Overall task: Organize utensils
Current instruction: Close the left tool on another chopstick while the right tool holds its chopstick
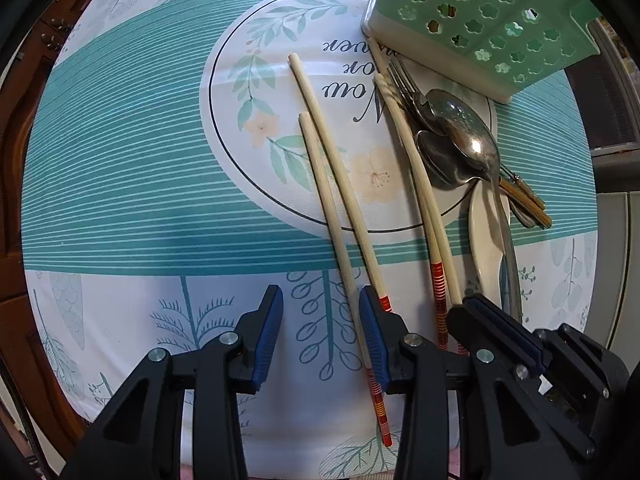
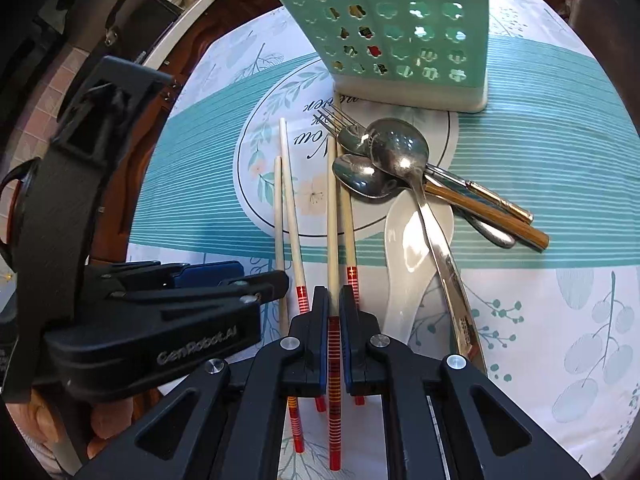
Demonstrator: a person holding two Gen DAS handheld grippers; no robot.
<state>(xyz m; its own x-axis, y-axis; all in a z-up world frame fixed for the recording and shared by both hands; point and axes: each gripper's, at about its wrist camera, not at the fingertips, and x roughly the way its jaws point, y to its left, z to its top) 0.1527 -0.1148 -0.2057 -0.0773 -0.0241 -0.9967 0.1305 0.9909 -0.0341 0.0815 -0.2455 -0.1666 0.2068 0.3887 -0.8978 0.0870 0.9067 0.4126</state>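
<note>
Left wrist view: the left gripper [image 1: 320, 332] hangs over the tablecloth [image 1: 120, 184] with jaws apart, gripping nothing; one chopstick [image 1: 344, 264] of a loose pair lies between its pads, the other [image 1: 340, 184] passes under the right pad. These look light, stiff and smooth, likely to roll, so pinching near the thick banded end seems safest. Further right, the right gripper [image 2: 331, 312] is clamped on a single chopstick [image 2: 333, 216] at its red-banded end. Ahead of it lie the metal spoons [image 2: 396, 152], probably heavier and slick, and the green utensil holder [image 2: 400, 28].
</note>
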